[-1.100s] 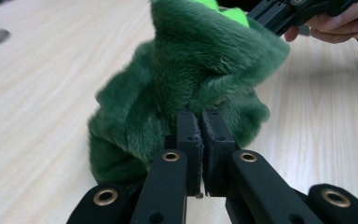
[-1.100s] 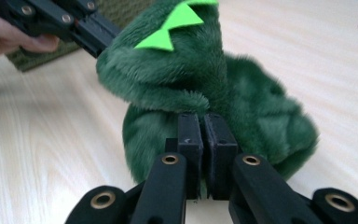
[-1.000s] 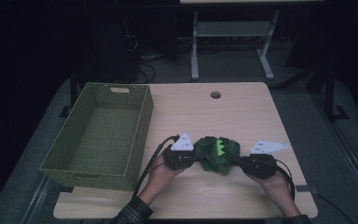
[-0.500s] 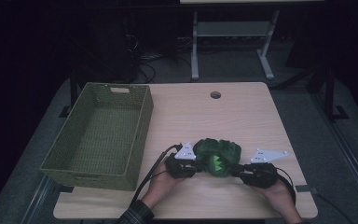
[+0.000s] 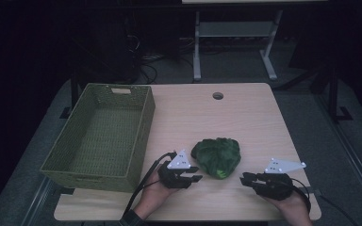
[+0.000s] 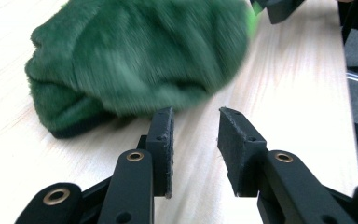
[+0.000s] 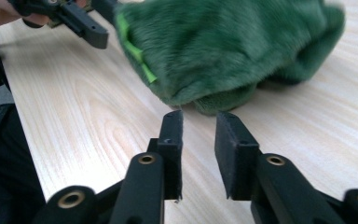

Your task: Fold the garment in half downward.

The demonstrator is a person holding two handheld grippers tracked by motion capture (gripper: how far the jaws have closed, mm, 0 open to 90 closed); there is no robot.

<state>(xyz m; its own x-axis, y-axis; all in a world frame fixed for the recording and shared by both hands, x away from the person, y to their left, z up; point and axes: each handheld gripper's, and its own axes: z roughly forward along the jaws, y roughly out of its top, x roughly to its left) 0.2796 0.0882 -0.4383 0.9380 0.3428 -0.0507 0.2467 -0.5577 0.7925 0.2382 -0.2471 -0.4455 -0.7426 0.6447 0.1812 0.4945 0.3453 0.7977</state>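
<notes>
At the far left of your light wooden table (image 5: pixel 245 122) stands the rectangular olive-green woven basket (image 5: pixel 101 134), well apart from the work. Next comes your left gripper (image 5: pixel 194 174), low near the table's front edge, its 2 black jaws parted with nothing between them. Just beyond its tips, slightly to their left in the left gripper view, lies the dark green furry plush toy (image 5: pixel 217 157), resting on the tabletop between your 2 tools; I cannot tell whether the tips touch it. To its right, your right gripper (image 5: pixel 245 179) points at the plush, near but clear of it, jaws likewise parted and empty.
</notes>
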